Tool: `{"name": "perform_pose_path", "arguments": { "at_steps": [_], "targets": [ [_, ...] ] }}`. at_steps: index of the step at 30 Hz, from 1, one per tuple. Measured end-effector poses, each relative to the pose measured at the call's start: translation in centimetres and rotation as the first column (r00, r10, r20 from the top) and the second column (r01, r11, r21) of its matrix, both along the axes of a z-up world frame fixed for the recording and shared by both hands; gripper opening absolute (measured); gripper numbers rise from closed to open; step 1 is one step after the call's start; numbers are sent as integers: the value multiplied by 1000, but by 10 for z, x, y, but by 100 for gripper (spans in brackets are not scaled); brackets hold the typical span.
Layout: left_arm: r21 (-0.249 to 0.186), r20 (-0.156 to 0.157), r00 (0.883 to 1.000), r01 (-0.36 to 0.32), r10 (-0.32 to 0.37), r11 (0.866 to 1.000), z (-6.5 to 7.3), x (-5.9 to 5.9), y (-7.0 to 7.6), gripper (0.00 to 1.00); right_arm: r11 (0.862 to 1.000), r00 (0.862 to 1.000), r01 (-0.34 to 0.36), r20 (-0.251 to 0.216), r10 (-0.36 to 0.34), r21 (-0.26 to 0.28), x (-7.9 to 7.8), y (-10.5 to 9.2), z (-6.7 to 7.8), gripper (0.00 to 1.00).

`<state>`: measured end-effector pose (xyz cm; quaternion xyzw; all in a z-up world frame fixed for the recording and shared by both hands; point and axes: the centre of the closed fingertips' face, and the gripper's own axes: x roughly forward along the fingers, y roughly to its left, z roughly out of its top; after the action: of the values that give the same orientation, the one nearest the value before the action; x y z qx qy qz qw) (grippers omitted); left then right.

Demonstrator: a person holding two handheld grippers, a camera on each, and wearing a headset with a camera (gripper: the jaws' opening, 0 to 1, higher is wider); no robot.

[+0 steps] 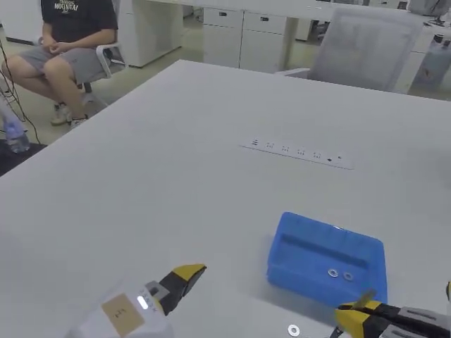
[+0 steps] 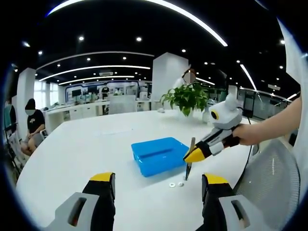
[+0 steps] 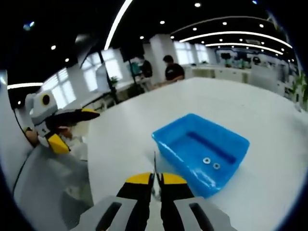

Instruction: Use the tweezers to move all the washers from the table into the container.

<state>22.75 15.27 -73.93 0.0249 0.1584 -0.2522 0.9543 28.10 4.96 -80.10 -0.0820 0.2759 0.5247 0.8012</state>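
A blue container (image 1: 328, 257) (image 2: 156, 154) (image 3: 202, 151) stands on the white table (image 1: 176, 162), with two washers (image 1: 332, 273) (image 3: 206, 160) lying inside it. In front of it on the table lies a loose washer (image 1: 294, 329), and the left gripper view shows two washers (image 2: 172, 184) side by side. My right gripper (image 3: 155, 179) (image 1: 352, 315) (image 2: 211, 142) is shut on thin tweezers (image 3: 155, 166) (image 2: 188, 159), whose tips hang just above those table washers. My left gripper (image 2: 159, 185) (image 1: 187, 276) (image 3: 62, 122) hovers open, left of the container, holding nothing.
A power socket strip (image 1: 296, 151) is set into the table beyond the container. A person (image 1: 70, 42) sits at the far left, with a water bottle (image 1: 15, 135) on the floor nearby. A grey chair (image 1: 366, 49) stands behind the table. A potted plant (image 2: 185, 96) stands at the table's far end.
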Motion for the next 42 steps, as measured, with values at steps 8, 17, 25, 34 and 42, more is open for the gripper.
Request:
{"name": "perform_pose_path", "arguments": {
  "at_steps": [8,17,25,34,42],
  "targets": [
    [2,1,1000,-4,4,1000,0,0,1,74,987,978,-101,167,122,-126,-18,7,-2,2],
    [2,4,1000,-5,5,1000,1,0,1,74,996,991,-47,120,56,-78,-9,2,1,1],
    [-40,31,999,-9,10,999,8,0,1,76,1000,997,7,83,-9,19,3,2,28,2],
    [-36,32,999,-14,15,999,8,1,2,76,992,995,52,78,-62,114,27,3,64,2],
    [-32,36,999,-22,23,999,8,2,4,75,983,992,107,56,-116,150,51,8,74,2]
  ]
}}
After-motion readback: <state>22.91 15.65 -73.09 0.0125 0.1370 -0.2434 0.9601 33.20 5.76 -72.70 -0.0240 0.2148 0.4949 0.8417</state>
